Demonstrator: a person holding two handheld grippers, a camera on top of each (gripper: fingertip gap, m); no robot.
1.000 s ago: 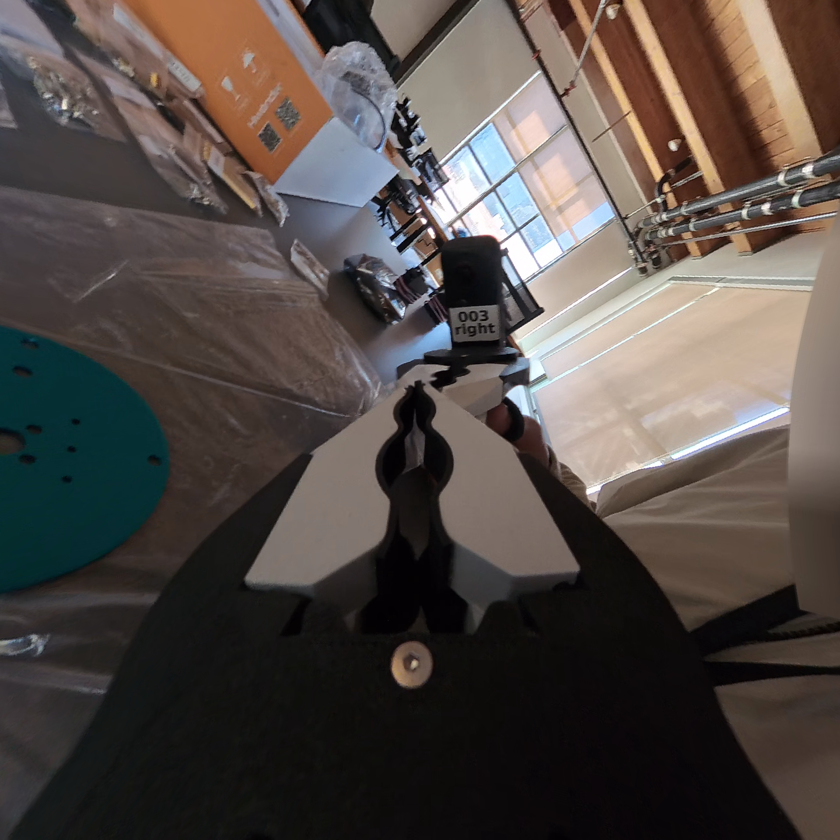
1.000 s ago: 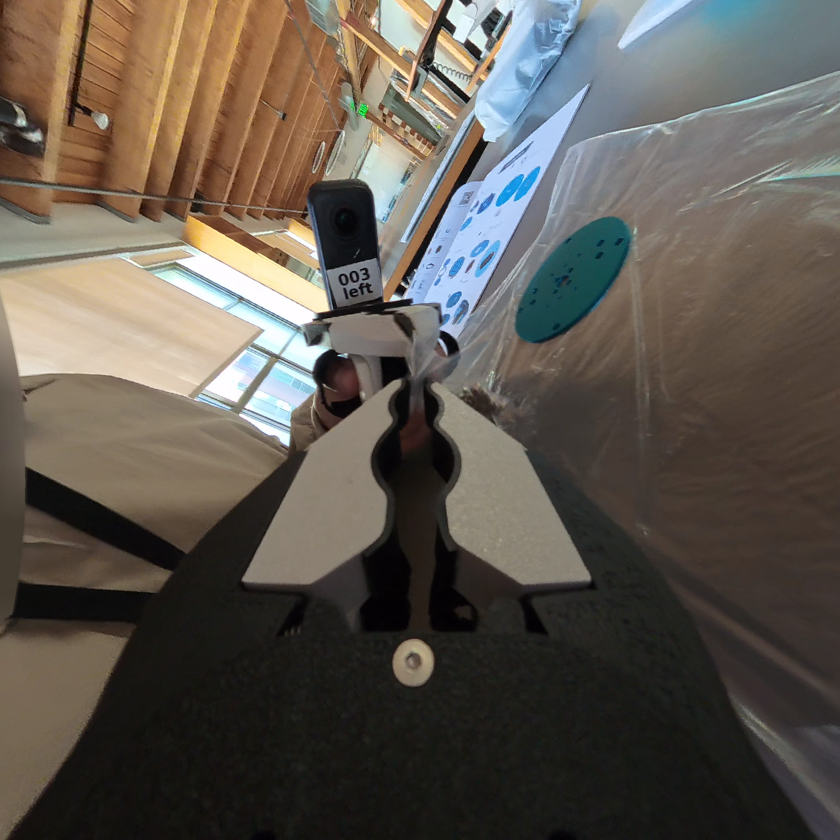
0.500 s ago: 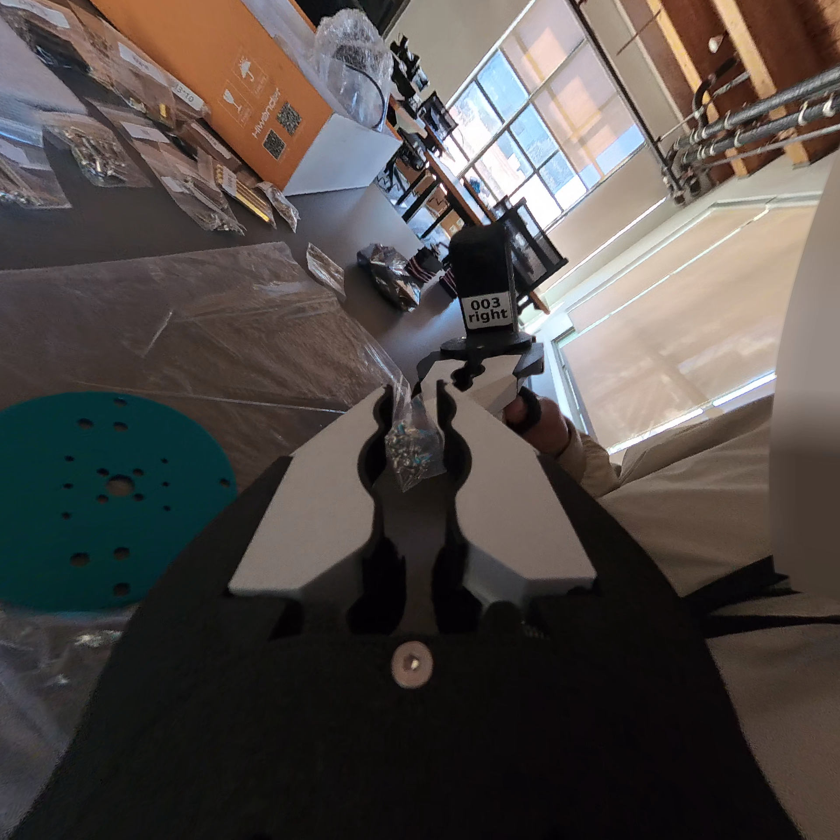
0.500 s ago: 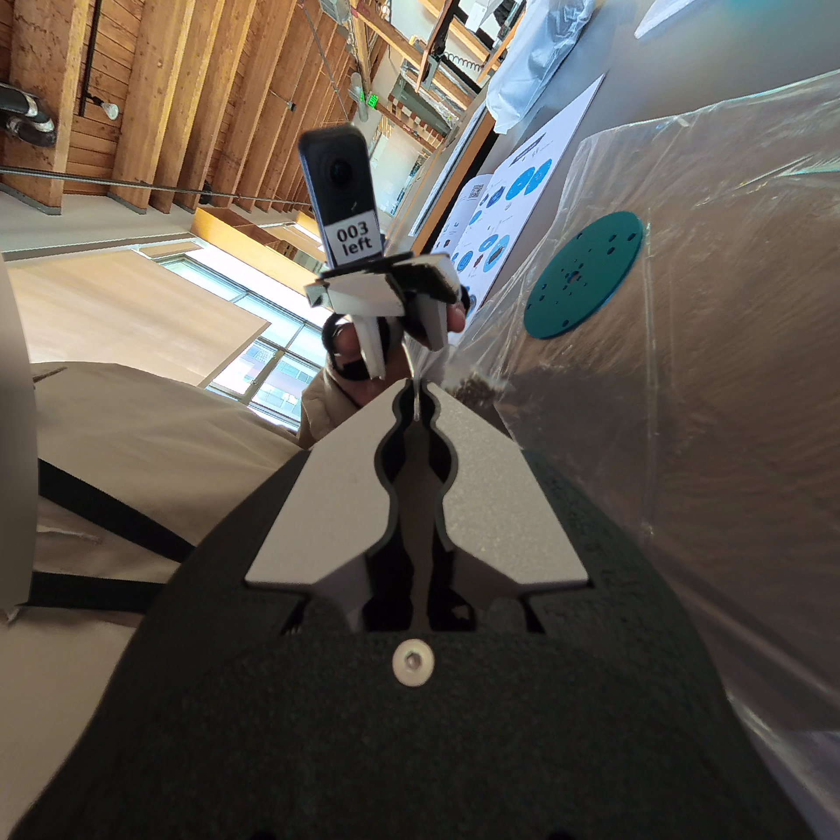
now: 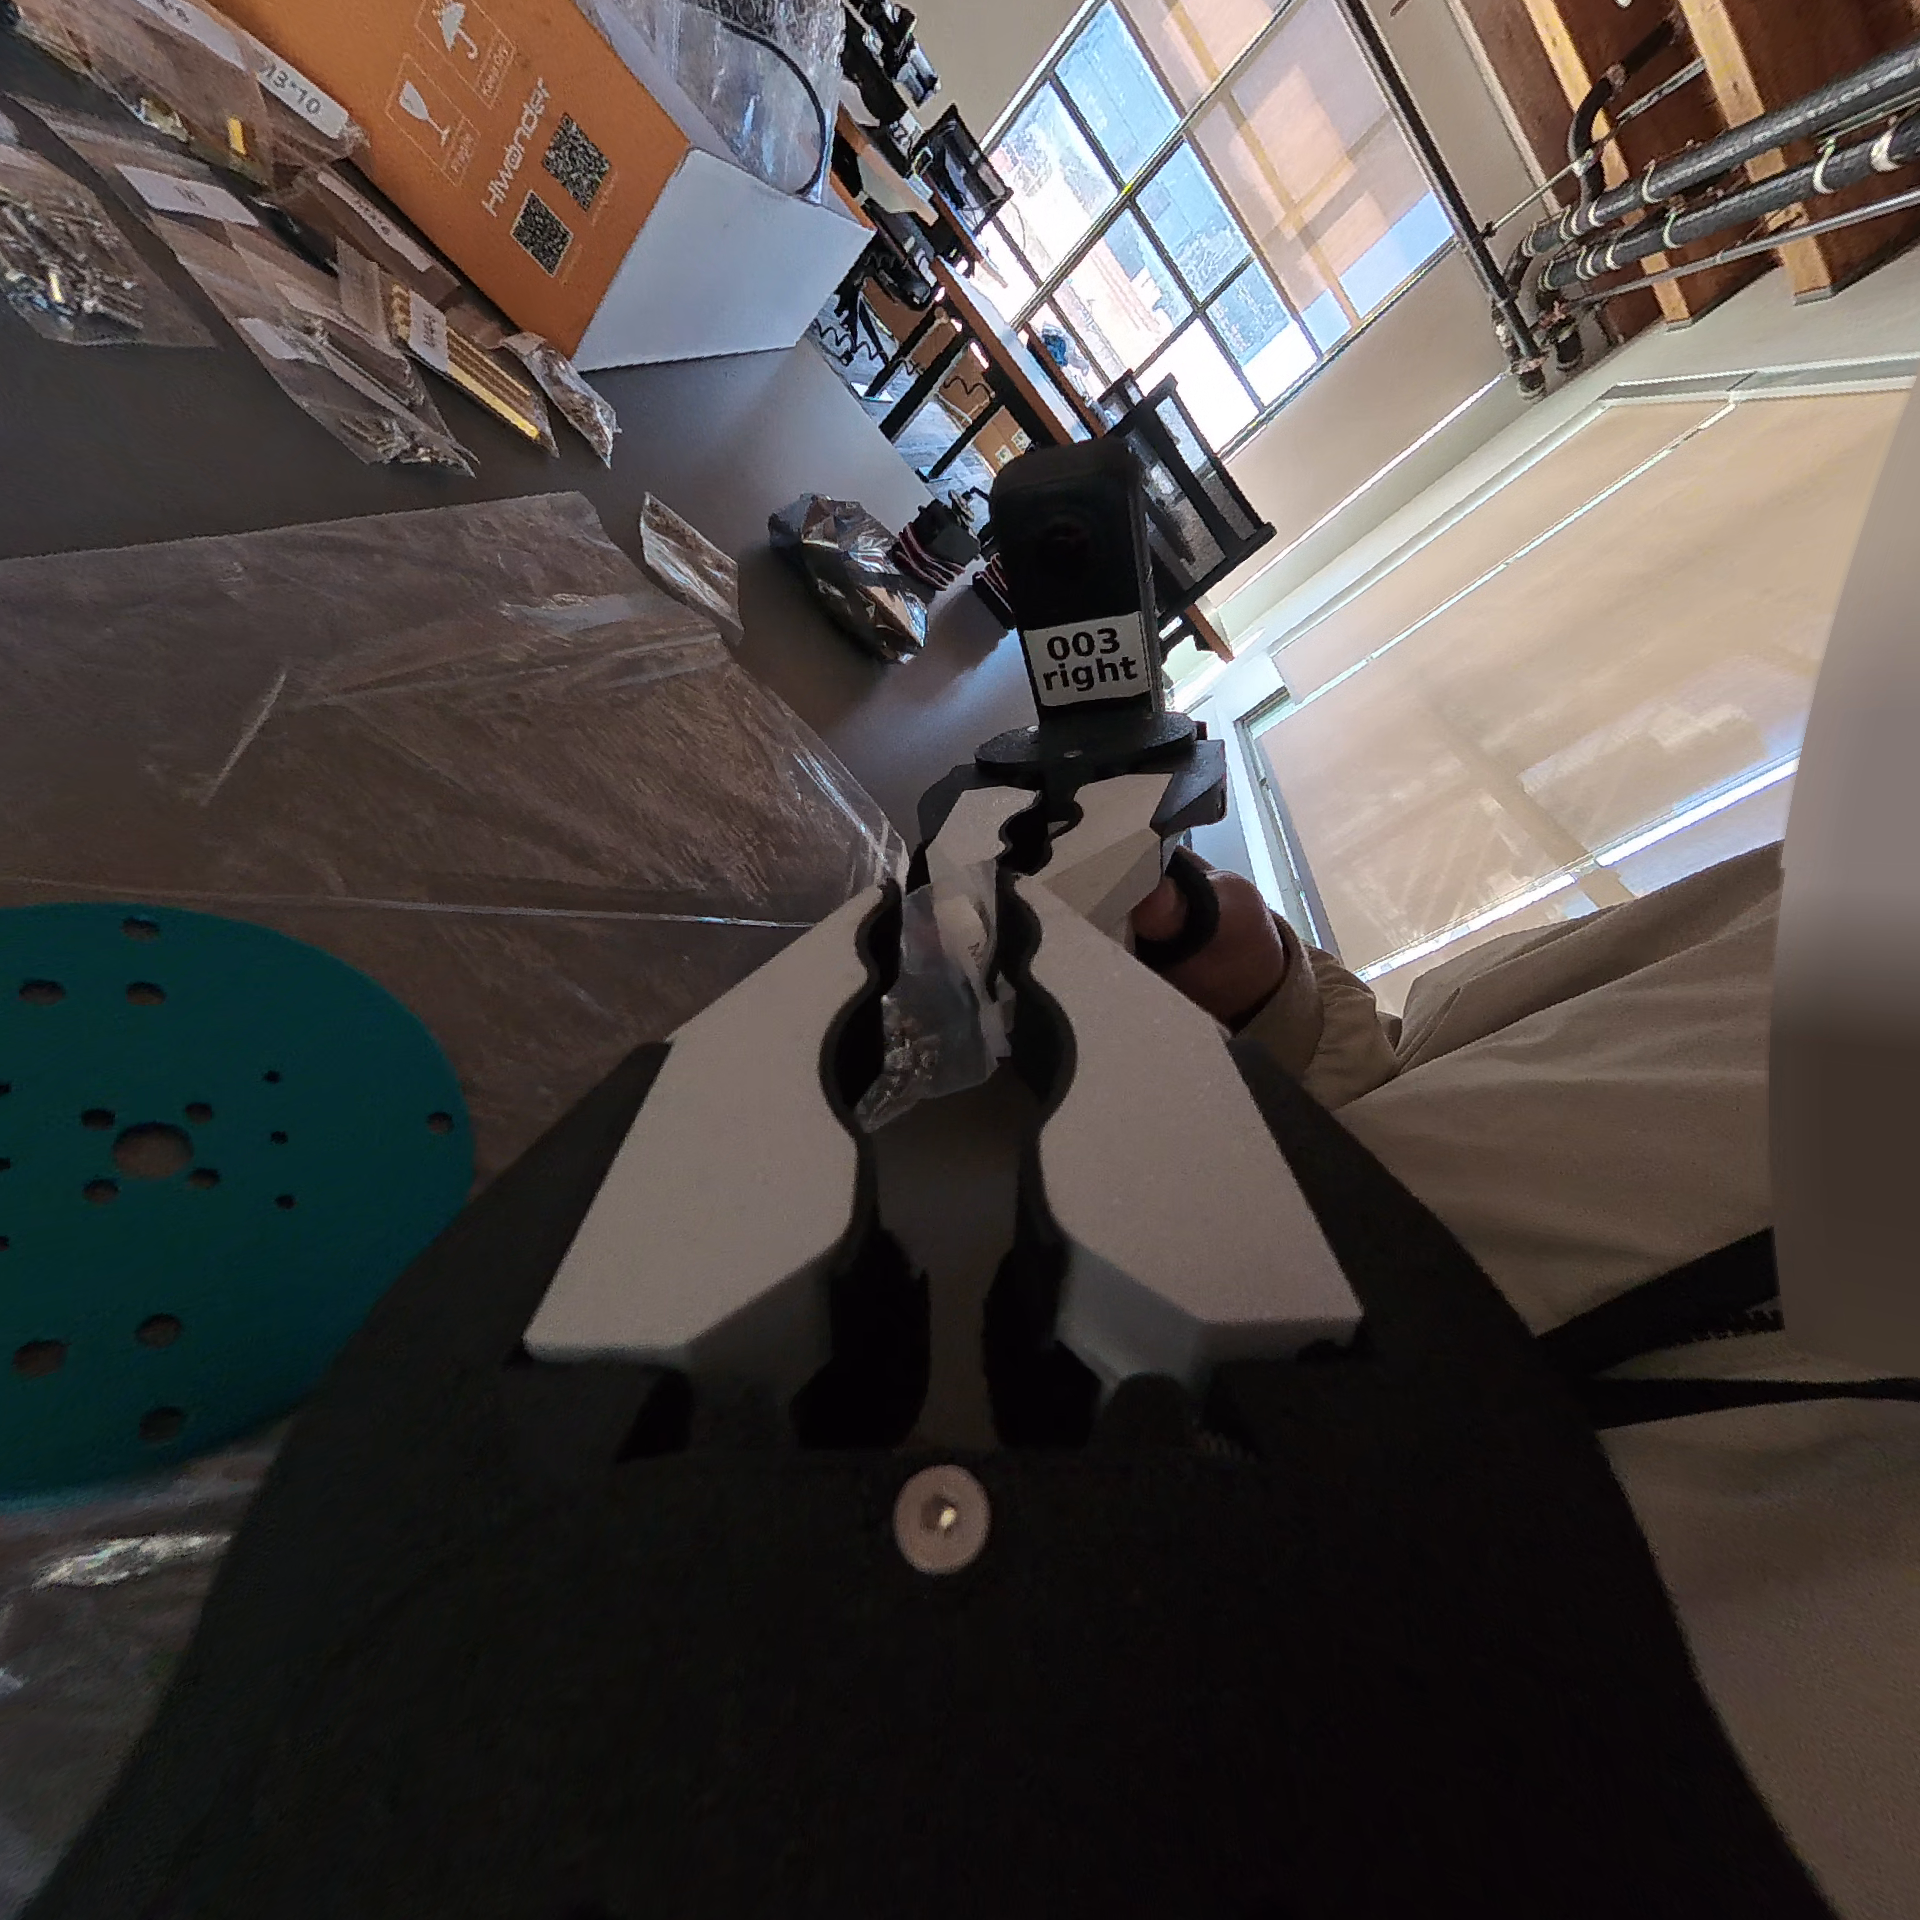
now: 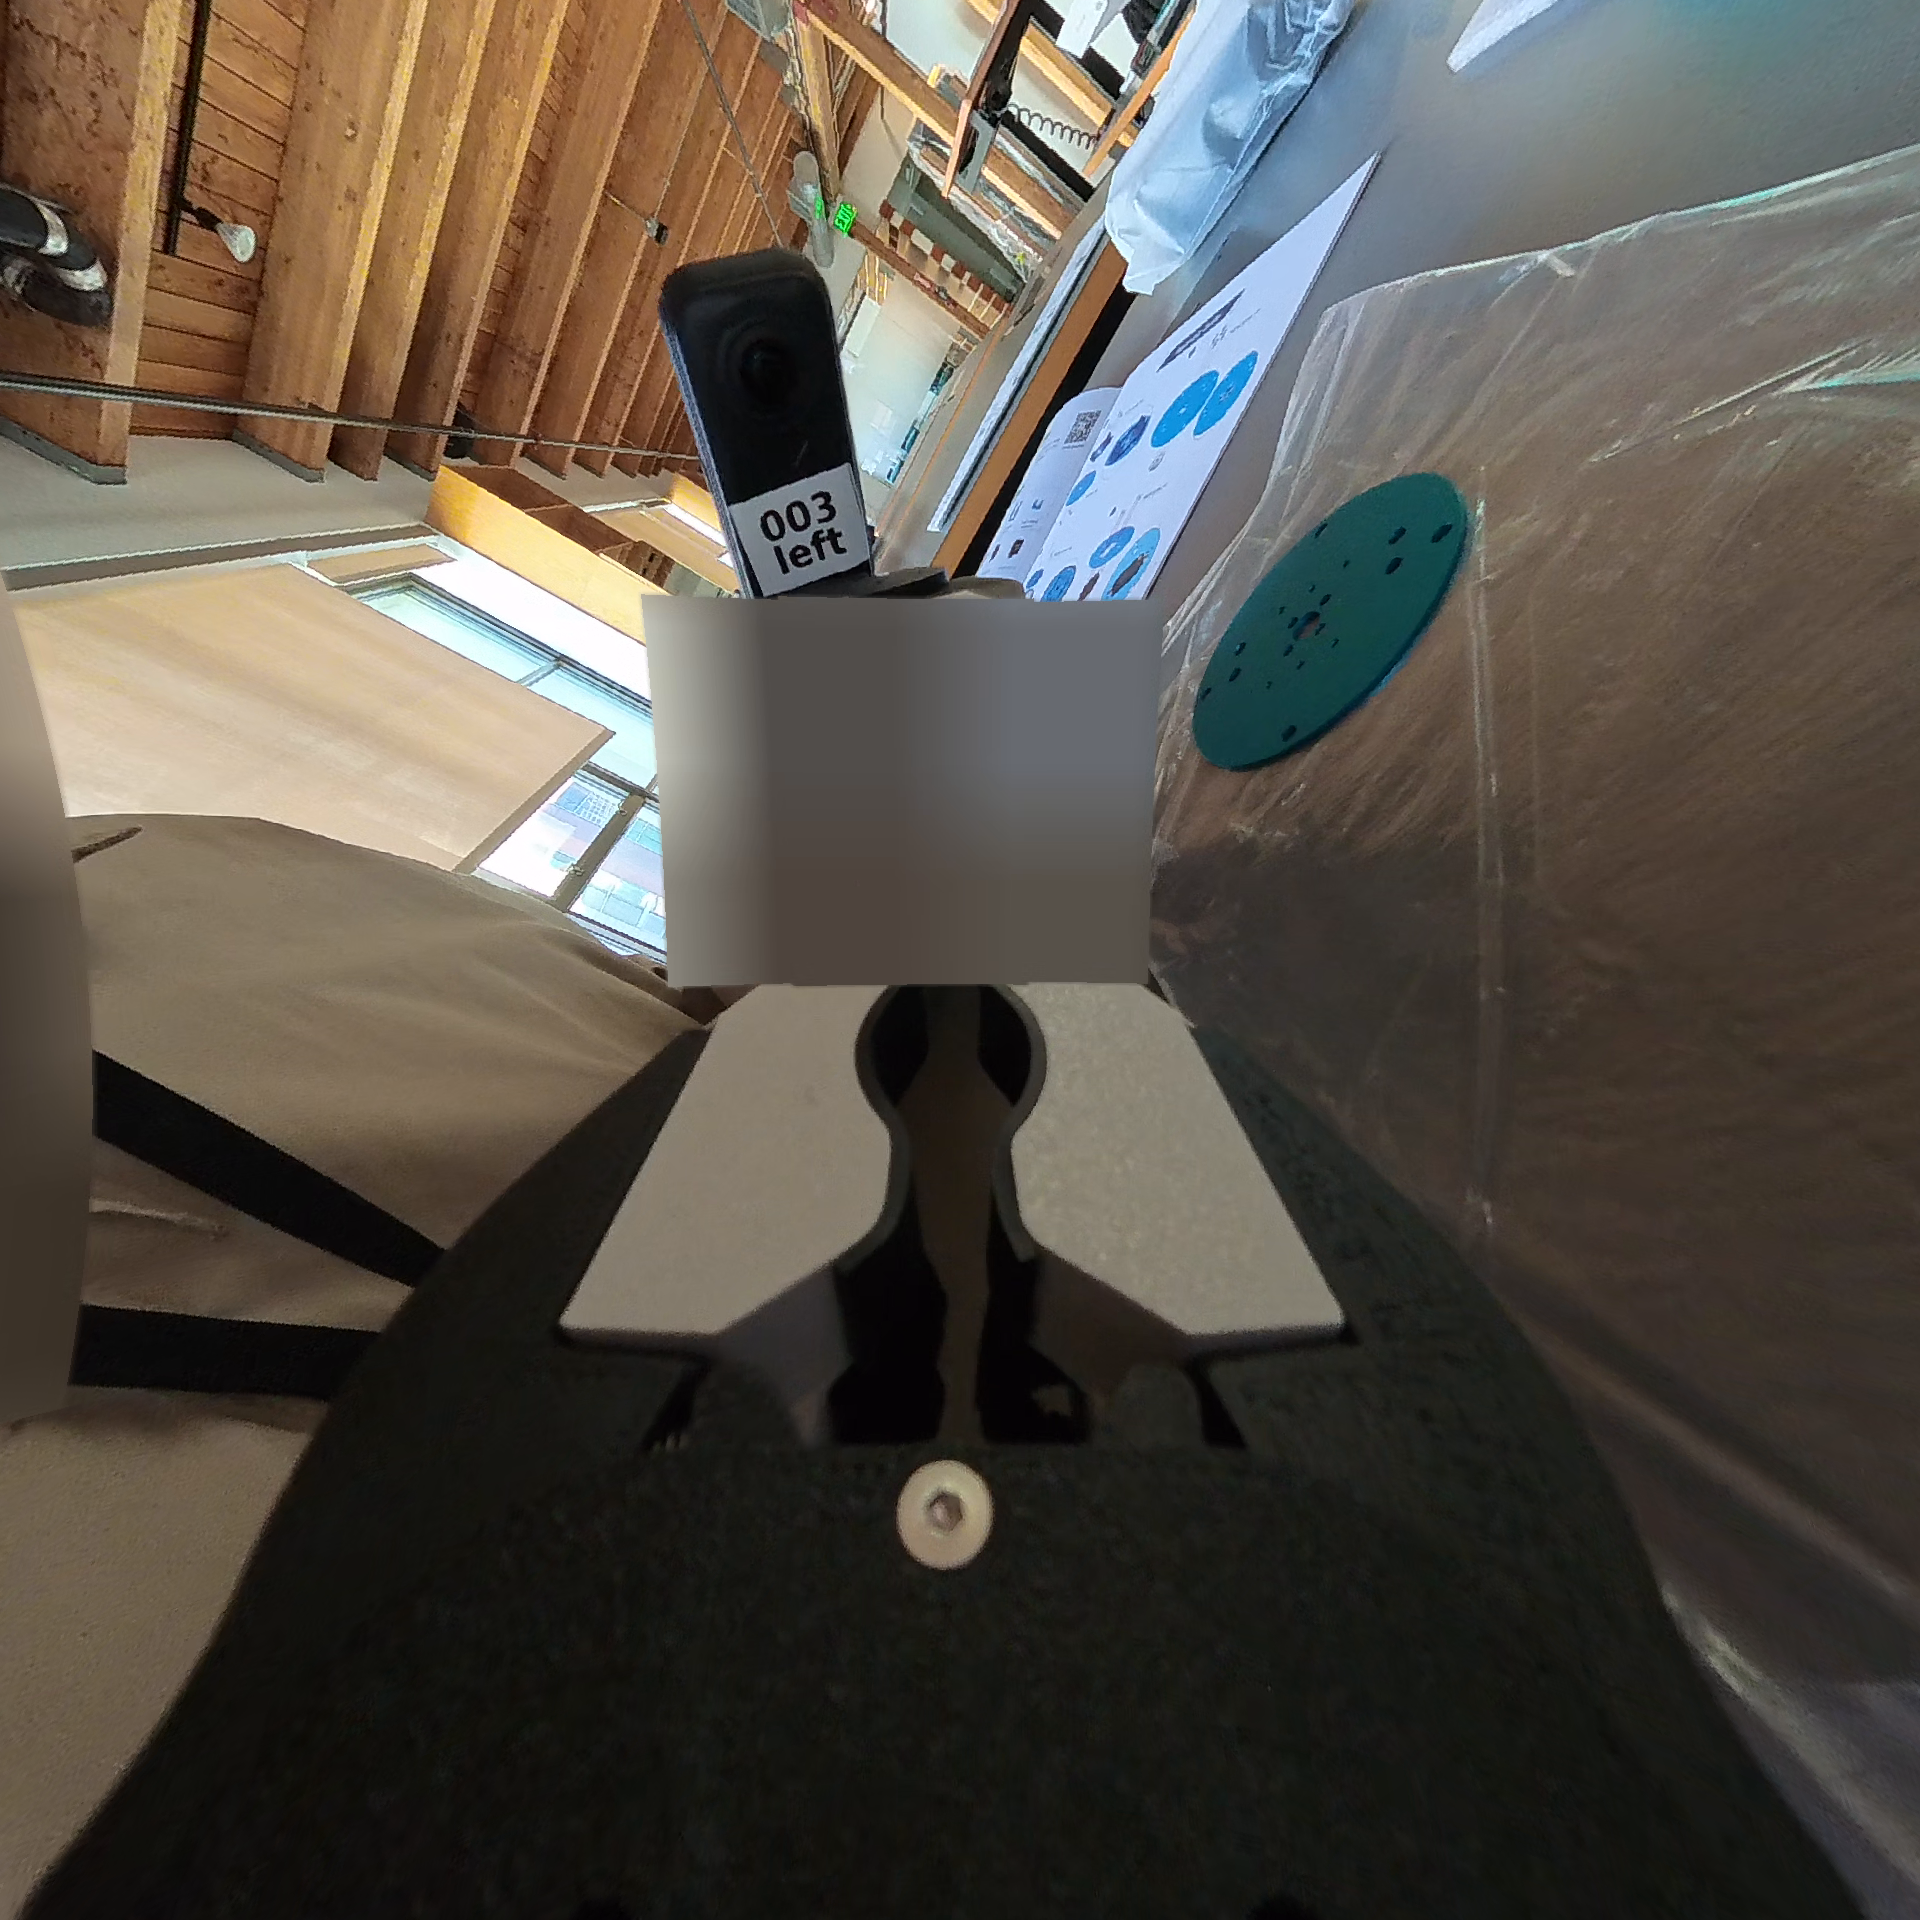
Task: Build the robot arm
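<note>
**A:** How do the jaws of the left gripper point(image 5: 951, 925) stand?

**B:** Parted by a narrow gap. A small clear bag of screws point(image 5: 940, 1023) hangs between its grey fingers point(image 5: 727, 1122); whether they press on it I cannot tell.

**A:** And the right gripper point(image 5: 1023, 883)?

**B:** In the left wrist view it faces the left one, tip to tip, with its jaws drawn close together on the top edge of that bag. A hand point(image 5: 1216, 945) in a beige sleeve holds it. In its own view a blurred patch covers the fingertips, so only the narrow slot lower down shows.

**A:** What lies underneath?

**B:** A dark table point(image 5: 187, 457) with a sheet of clear plastic film point(image 5: 416, 748) spread over it. A teal round plate point(image 5: 177, 1174) with drilled holes lies on the film, to the left of the left gripper and well apart from the bag.

**A:** And farther off?

**B:** More small bags of hardware point(image 5: 62, 260) beside an orange and white box point(image 5: 582, 177), a printed sheet point(image 6: 1174, 416) with blue discs, large windows point(image 5: 1174, 229), wooden ceiling beams point(image 6: 343, 208) and pipes point(image 5: 1683, 177).
</note>
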